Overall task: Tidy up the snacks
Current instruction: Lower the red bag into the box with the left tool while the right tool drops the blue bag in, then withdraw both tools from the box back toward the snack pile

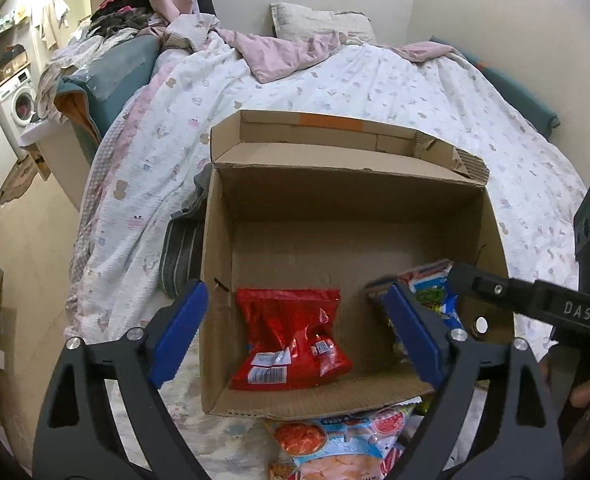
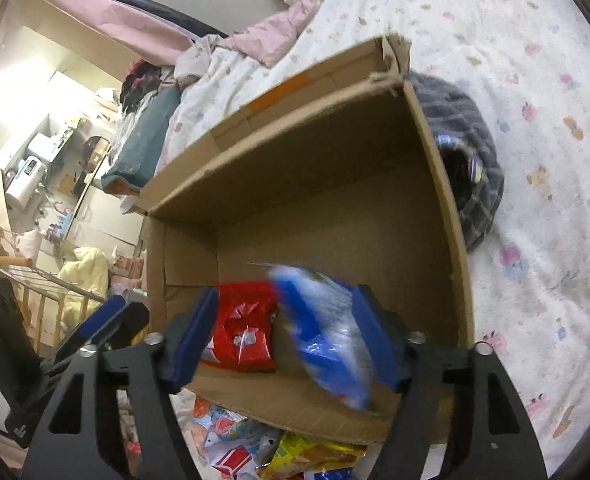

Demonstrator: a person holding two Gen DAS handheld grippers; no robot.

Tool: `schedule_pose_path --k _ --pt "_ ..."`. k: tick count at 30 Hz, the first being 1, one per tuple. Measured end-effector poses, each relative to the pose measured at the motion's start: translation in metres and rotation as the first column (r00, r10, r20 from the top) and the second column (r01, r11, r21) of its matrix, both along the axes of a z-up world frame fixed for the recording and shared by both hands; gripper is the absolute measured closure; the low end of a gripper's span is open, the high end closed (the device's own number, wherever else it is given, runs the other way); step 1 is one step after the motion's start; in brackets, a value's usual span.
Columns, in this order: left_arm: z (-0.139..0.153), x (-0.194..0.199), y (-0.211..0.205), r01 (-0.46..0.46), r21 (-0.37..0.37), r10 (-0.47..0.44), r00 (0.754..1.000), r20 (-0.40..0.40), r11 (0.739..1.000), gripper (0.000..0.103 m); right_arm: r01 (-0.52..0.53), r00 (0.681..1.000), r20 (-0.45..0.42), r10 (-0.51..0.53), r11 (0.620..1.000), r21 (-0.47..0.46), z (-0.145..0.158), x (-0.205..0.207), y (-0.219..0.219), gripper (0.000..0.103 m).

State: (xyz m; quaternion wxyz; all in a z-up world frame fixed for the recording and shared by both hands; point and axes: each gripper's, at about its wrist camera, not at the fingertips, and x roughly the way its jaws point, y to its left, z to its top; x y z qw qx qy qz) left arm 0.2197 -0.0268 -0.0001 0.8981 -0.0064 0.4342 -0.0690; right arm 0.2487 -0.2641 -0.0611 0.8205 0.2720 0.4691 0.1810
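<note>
An open cardboard box [image 1: 491, 216] stands on the bed. A red snack bag [image 1: 291, 340] lies inside at its near left; it also shows in the right wrist view [image 2: 243, 328]. My left gripper [image 1: 295, 336] is open and empty above the box's near edge. My right gripper [image 2: 285, 336] is open over the box's right side. A blue snack bag [image 2: 327, 336], blurred, is between its fingers against the right finger [image 2: 375, 336]; it shows in the left wrist view [image 1: 435, 296] too. The right gripper's body [image 1: 535, 304] enters the left wrist view from the right.
More snack bags [image 1: 347, 444] lie on the bed in front of the box [image 2: 431, 148], also in the right wrist view [image 2: 263, 440]. A dark plaid cloth [image 2: 471, 168] lies right of the box. Pillows and a pink quilt [image 1: 287, 48] are at the far end. The bed edge drops off left.
</note>
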Motion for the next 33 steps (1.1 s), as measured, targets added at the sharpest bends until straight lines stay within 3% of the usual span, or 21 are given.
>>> schedule_pose_path --k 17,33 --pt "-0.003 -0.003 0.0 -0.017 -0.029 0.017 1.0 -0.023 0.999 0.014 -0.008 1.0 0.027 0.008 1.0 -0.015 0.013 -0.002 -0.003 0.024" --pt "0.012 -0.028 0.008 -0.042 -0.048 0.044 0.999 0.032 0.998 0.014 -0.011 0.992 0.12 0.028 0.99 -0.139 0.044 -0.037 0.003 0.024"
